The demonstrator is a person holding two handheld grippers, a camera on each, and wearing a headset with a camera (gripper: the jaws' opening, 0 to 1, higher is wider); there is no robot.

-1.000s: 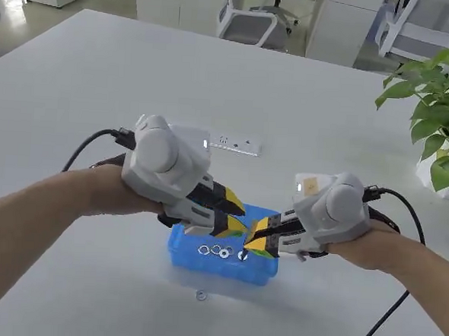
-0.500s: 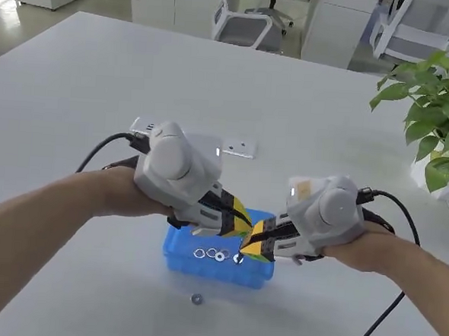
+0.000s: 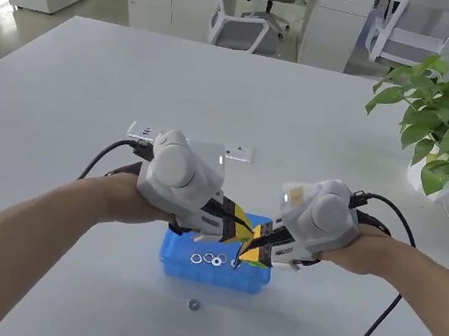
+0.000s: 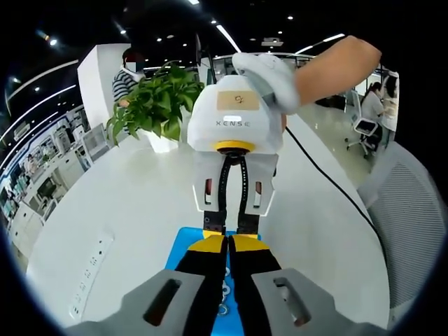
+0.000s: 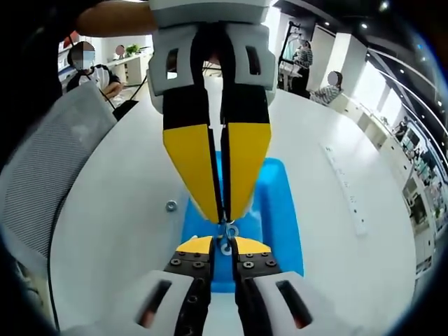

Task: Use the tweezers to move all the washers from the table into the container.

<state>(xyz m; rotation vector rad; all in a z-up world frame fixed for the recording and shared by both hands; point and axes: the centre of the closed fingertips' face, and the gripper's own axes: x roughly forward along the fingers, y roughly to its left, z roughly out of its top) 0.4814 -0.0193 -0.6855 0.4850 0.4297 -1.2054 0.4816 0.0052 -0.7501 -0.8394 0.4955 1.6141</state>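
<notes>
On smooth white table (image 3: 77, 90), blue plastic container (image 3: 174, 262) part-hidden by grippers: left gripper (image 3: 245, 229) jaws together, right gripper (image 3: 253, 244) pinched on thin tweezers (image 3: 239, 259), barely visible, w/ flat ring washers (image 3: 208, 258) inside, stray washer (image 3: 193, 305) outside.

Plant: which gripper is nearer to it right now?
Right. The right gripper sits on the plant side. The left gripper comes in from the side away from it. Their tips meet over the container.
</notes>
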